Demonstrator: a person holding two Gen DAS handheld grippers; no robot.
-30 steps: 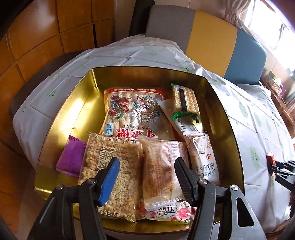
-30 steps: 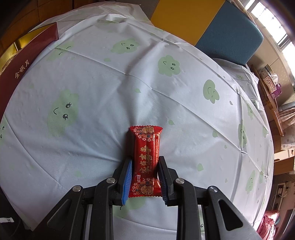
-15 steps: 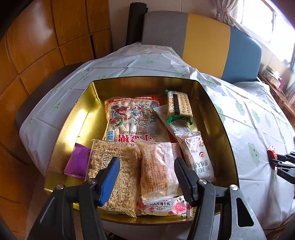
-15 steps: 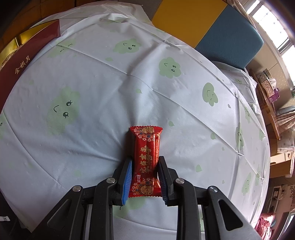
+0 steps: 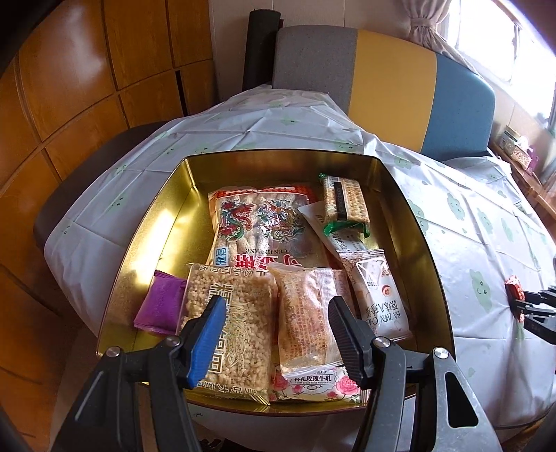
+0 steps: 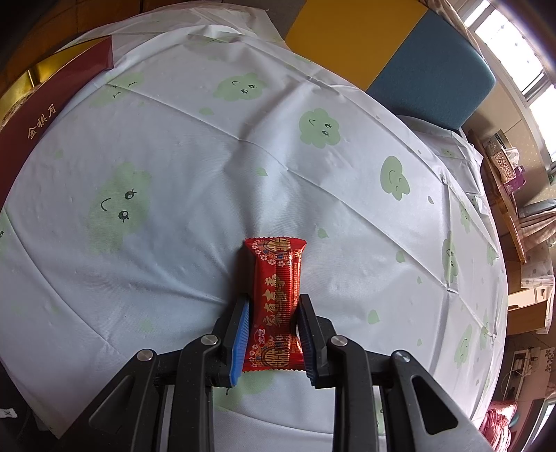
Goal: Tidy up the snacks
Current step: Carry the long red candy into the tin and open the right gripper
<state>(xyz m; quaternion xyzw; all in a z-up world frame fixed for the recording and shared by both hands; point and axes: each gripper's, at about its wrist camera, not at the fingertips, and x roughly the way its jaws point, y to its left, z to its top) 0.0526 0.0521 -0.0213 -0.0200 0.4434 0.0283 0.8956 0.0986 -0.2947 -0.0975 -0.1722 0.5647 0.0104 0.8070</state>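
Red snack packet (image 6: 276, 299): lies on the cloud-print tablecloth (image 6: 173, 167), long axis in line with the fingers. Right gripper (image 6: 272, 309) pinches its sides. Left gripper (image 5: 274, 320) spread wide, empty, above the gold tin (image 5: 410, 208) of snacks.

Dining corner: round table, panelled wall, daylight from one side.

The table (image 6: 208, 167) carries a white cloth printed with pale green smiling clouds and creased in straight fold lines. A chair (image 5: 389, 87) stands at its far edge, the backrest split into grey, yellow and blue sections. A wood-panelled wall (image 5: 87, 69) of orange-brown squares runs behind, with a dark roll (image 5: 260, 45) upright against a pale strip of wall. A window (image 5: 500, 31) with a tied curtain (image 5: 424, 24) admits strong daylight. A low wooden shelf (image 6: 504, 174) below it holds small boxes.
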